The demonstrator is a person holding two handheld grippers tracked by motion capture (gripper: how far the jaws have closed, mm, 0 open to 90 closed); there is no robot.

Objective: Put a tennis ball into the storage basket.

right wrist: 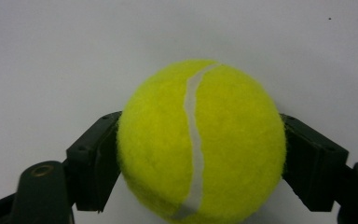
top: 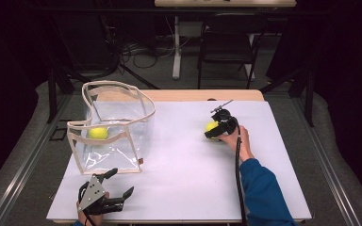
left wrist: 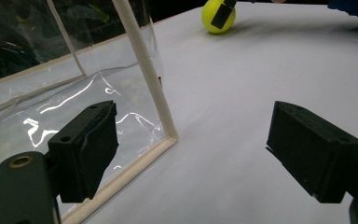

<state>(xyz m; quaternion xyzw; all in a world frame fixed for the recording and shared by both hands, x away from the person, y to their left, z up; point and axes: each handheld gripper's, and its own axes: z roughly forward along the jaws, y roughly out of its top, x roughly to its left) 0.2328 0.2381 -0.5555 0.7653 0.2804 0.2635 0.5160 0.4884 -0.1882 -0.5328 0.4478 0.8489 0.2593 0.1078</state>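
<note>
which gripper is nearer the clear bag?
Left. The left gripper sits open just off the clear bag at its near corner; the right gripper is across the table, clamped on a tennis ball.

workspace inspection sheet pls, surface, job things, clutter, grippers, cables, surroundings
surface: white table top, bare in the middle
job's things: one tennis ball on the table; second ball inside the clear bag, which stands upright
clutter: nothing seen
grippers: right hand-held gripper shut on the tennis ball; left hand-held gripper open, beside the bag's near corner
cables: black cable trails along the right forearm
surroundings: dark folding chair, floor cables behind the table
</note>
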